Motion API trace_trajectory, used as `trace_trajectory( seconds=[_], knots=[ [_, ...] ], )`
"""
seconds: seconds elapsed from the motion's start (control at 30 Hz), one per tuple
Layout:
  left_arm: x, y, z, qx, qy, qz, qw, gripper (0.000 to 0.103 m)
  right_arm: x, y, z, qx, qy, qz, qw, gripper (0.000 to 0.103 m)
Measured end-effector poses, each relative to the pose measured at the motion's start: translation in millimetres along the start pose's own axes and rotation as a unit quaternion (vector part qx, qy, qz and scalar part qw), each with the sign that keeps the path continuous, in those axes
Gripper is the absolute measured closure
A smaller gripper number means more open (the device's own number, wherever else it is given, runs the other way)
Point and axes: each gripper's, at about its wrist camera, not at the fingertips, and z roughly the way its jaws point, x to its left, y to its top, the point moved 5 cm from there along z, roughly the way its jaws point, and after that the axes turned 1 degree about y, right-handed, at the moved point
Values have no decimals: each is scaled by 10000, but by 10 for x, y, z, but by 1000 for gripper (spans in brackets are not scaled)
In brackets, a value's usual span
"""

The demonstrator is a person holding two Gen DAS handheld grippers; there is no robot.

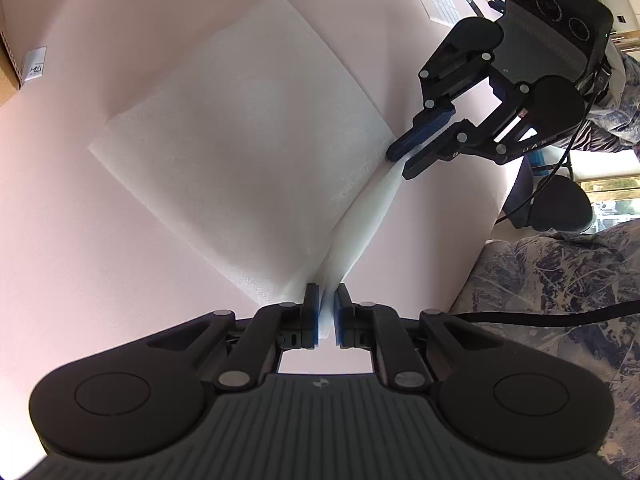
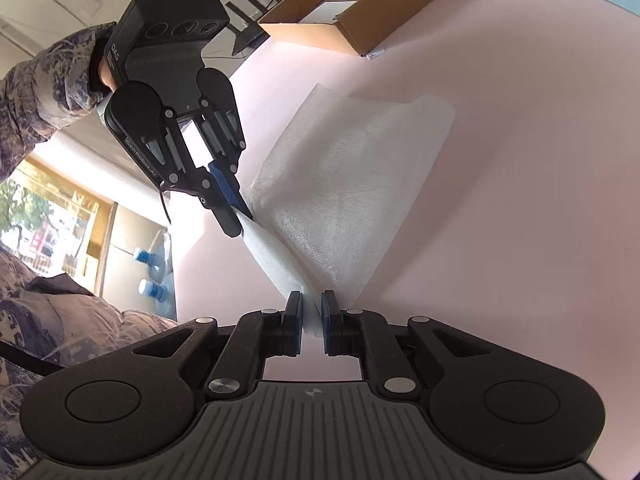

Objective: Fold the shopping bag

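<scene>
Light: bright daylight from window (image 2: 52,216), overexposed
Shadows: soft, on bench (image 1: 100,220)
Edges: strong fisheye bending, dark corners
Focus: sharp

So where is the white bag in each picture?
Left wrist view: the white bag lies mid-frame on the pink table, its near edge lifted and pinched by the left gripper at bottom centre.
Right wrist view: the bag sits centre, its edge pinched by the right gripper at the bottom.
Shared landmark: the lifted edge stretched between both grippers; each view shows the other gripper biting its far end.
</scene>
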Motion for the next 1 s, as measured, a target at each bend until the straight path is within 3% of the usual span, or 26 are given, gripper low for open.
trace_trajectory(
  seconds=[0.1,0.2,0.33,0.57,0.73,1.0],
  knots=[
    [176,73,-4,181,-453,-451,9978,97,4,-4,-12,-84,-95,289,9995,96],
    [249,101,21,305,-651,-611,9955,98,45,-35,-30,-300,-259,411,9984,95],
    [297,139,90,442,-880,-754,9923,99,201,-92,-138,-762,-721,474,9934,75],
    [381,209,207,680,-1279,-1004,9844,99,568,-136,-691,-1854,-1389,382,9720,78],
    [331,287,326,763,-1362,-970,9830,99,889,-153,-407,-1563,-1360,23,9783,84],
    [317,279,322,748,-1320,-915,9842,99,628,-168,9,-1470,-1569,310,9761,84]
  ],
)
